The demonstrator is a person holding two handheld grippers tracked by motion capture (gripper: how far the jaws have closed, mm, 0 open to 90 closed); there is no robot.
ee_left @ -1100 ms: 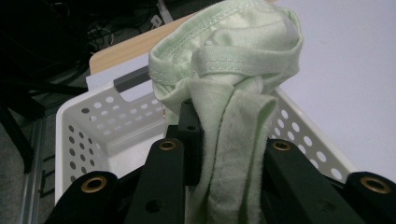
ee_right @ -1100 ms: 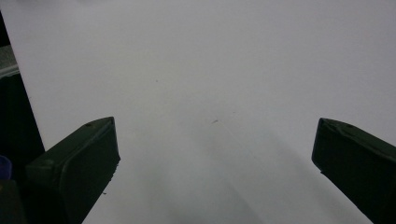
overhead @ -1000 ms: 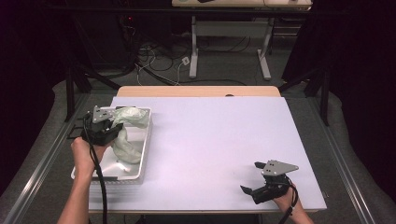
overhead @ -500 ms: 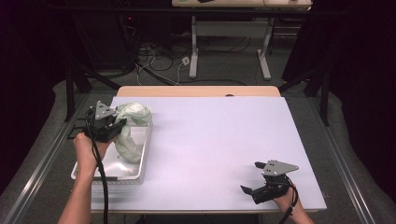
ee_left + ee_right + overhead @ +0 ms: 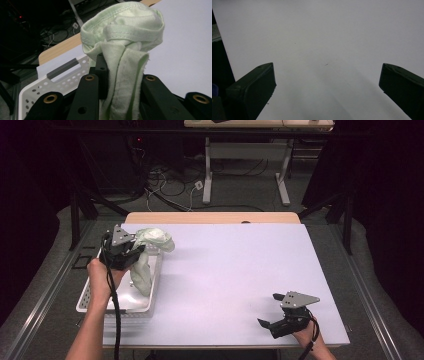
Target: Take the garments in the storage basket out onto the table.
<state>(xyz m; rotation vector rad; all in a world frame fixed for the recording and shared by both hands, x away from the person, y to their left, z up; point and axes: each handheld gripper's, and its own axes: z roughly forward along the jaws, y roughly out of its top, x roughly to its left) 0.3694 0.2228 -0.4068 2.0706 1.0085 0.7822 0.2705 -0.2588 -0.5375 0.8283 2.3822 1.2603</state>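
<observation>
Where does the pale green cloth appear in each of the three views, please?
High view: the green cloth is at the left, pinched by the left gripper, hanging into the white basket.
Left gripper view: it is at centre, bunched between the jaws.
Right gripper view: not in it.
Shared landmark: the white basket.

Both grippers are black, each topped by a grey three-cornered plate with small dark holes. A black cable trails from the left gripper (image 5: 131, 254) along the bare forearm; another runs from the right gripper (image 5: 270, 325) by the wrist. The left gripper's jaws carry brass-ringed screw holes. The right gripper's jaws are plain, blocky, matte black.
</observation>
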